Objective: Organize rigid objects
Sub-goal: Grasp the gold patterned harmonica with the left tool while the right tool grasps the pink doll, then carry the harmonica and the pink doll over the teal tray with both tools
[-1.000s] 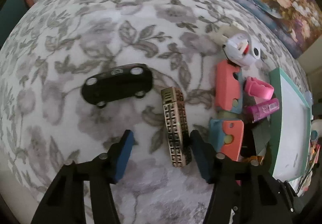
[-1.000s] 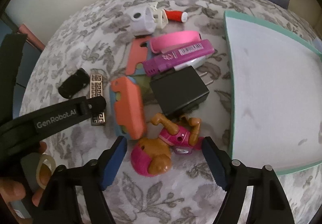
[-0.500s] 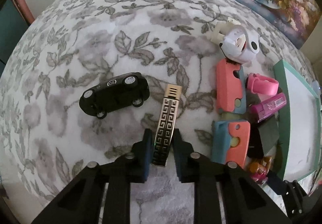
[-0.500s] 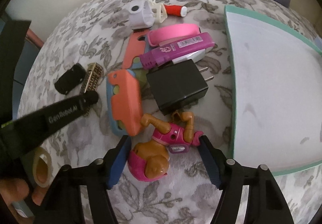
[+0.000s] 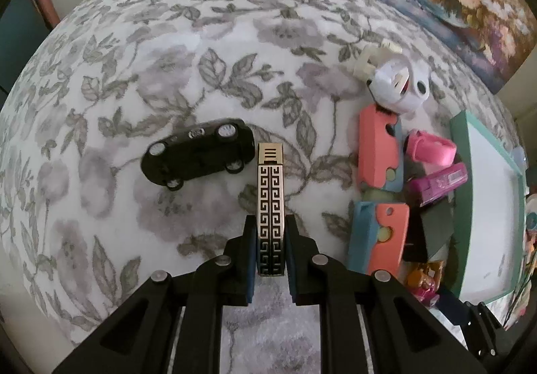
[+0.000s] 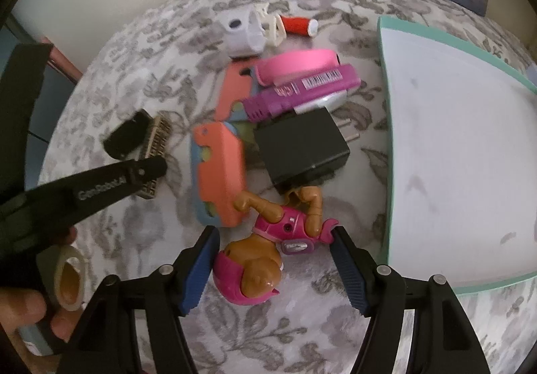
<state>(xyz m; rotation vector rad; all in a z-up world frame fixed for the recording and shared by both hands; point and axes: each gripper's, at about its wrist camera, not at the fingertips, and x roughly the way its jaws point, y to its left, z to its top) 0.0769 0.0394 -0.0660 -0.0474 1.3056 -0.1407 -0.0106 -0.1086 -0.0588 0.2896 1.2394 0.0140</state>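
My left gripper [image 5: 270, 253] is shut on the near end of a gold and black patterned bar [image 5: 271, 192], which points away along the fingers, just right of a black toy car [image 5: 198, 152]. In the right wrist view the same bar [image 6: 156, 139] shows beside the car [image 6: 126, 139], partly behind the left gripper's black finger. My right gripper [image 6: 273, 239] holds a brown and pink toy dog [image 6: 268, 249] lying on the flowered cloth. One pad touches its pink head, the other its pink wing tip.
Two coral and blue cases [image 6: 218, 172], a black charger [image 6: 302, 149], a purple tube [image 6: 302, 88], a pink band [image 6: 295, 66], a white round piece [image 6: 241, 35] and a red spool [image 6: 298, 26] crowd the middle. A teal-rimmed white tray [image 6: 384, 105] lies right. A hand holds a tape roll [image 6: 68, 276].
The left jaws closed onto the patterned bar, which now lies straight between them. The right jaws narrowed around the toy dog.
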